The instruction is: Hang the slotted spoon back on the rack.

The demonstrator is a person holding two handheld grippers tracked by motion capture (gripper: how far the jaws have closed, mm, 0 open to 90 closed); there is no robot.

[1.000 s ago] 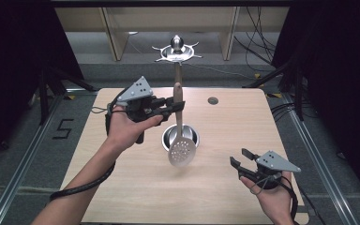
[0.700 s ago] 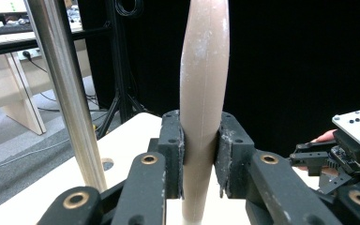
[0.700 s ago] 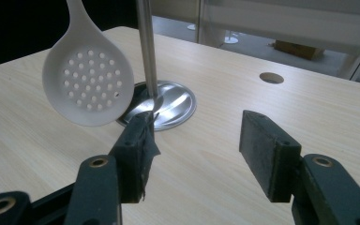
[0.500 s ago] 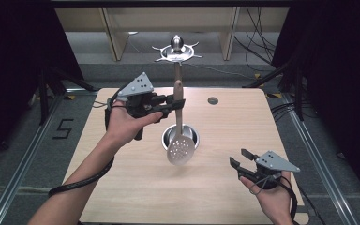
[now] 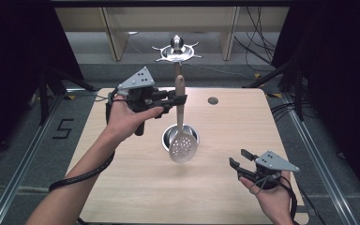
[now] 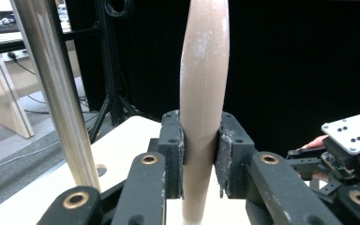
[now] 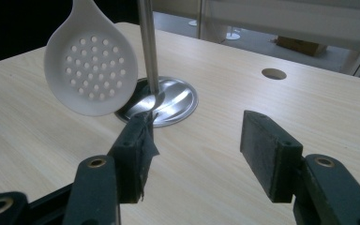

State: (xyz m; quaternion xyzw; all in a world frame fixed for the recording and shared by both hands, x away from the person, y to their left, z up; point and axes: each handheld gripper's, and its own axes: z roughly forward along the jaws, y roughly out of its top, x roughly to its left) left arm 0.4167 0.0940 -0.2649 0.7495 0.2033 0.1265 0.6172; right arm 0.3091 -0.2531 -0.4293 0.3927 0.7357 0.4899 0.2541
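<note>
My left gripper is pinching the slotted spoon by its wooden handle. The spoon hangs upright, bowl down, in the air right beside the metal pole and just above its round base. So pickup looks done; hanging or placing it is left, I'd say. My right gripper is spread, idle, well off from the pole w/ nothing in it.

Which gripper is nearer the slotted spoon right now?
Left. The left gripper is shut on the slotted spoon at its handle; the right gripper is open, apart, off to the spoon's right.
</note>
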